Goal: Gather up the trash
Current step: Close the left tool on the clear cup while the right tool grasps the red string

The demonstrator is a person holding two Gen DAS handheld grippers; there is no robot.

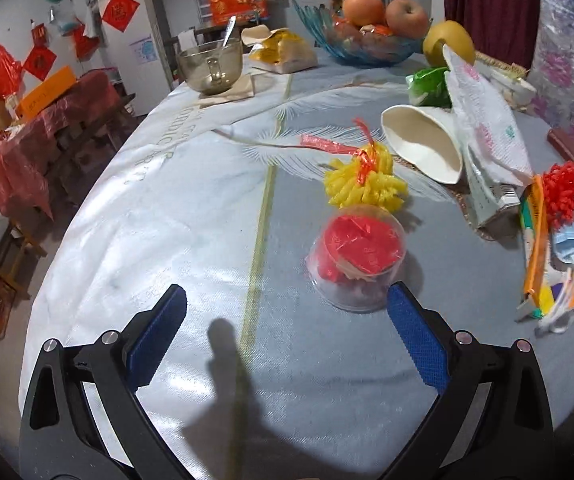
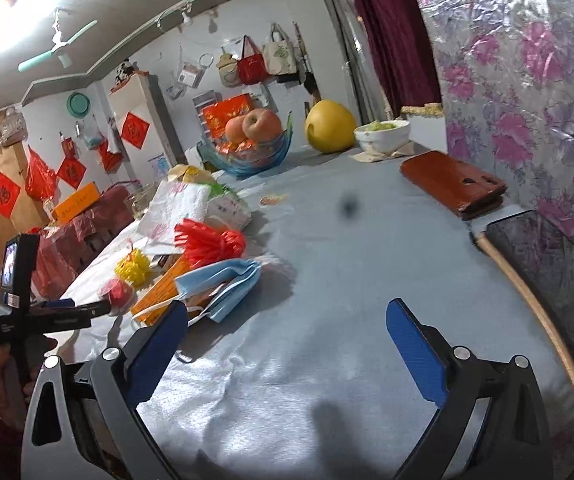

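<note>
A clear plastic cup [image 1: 357,258] stuffed with red wrapper lies on its side on the grey-blue tablecloth [image 1: 191,208]. My left gripper [image 1: 287,308] stands open, its right pad close beside the cup. Behind the cup lies a yellow foam fruit net [image 1: 363,184] tied with red ribbon, then a crushed white paper cup [image 1: 423,146] and a white plastic bag [image 1: 483,120]. My right gripper [image 2: 287,320] is open over bare cloth, with a blue face mask [image 2: 223,284], a red foam net [image 2: 211,242] and orange packaging [image 2: 159,294] just left of its left pad.
A blue glass fruit bowl [image 1: 367,46] with apples, a pomelo [image 2: 330,126], a glass mug [image 1: 211,66] and a white bowl [image 2: 383,134] stand at the far side. A brown wallet [image 2: 453,184] lies right. A chair back [image 2: 555,288] edges the table. A person's hand [image 2: 5,364] holds the left gripper.
</note>
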